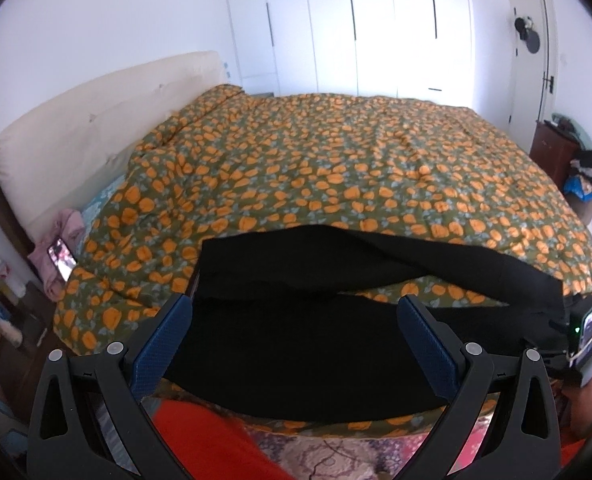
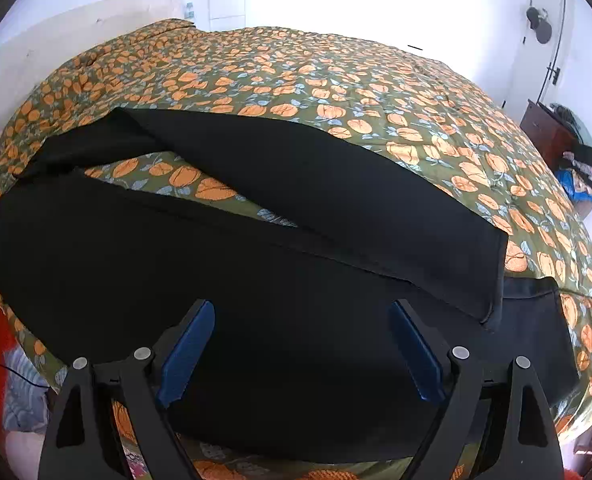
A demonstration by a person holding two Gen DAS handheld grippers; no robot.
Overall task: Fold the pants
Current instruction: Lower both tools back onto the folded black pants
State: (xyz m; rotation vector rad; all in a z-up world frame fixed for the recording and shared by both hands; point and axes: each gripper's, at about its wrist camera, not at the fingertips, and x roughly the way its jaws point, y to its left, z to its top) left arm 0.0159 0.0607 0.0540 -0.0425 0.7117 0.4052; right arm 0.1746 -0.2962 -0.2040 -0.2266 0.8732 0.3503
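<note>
Black pants [image 1: 296, 352] partly hidden behind jaws.

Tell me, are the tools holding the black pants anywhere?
No. The left tool and the right tool are both open above the black pants, gripping nothing.

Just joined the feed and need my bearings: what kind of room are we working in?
A bedroom, most likely: the pants lie on a bed with a floral quilt and padded headboard, and white wardrobes line the far wall.

The pants [image 2: 256, 280] lie on the bed [image 2: 375, 92] near its front edge — one leg behind the other.
</note>
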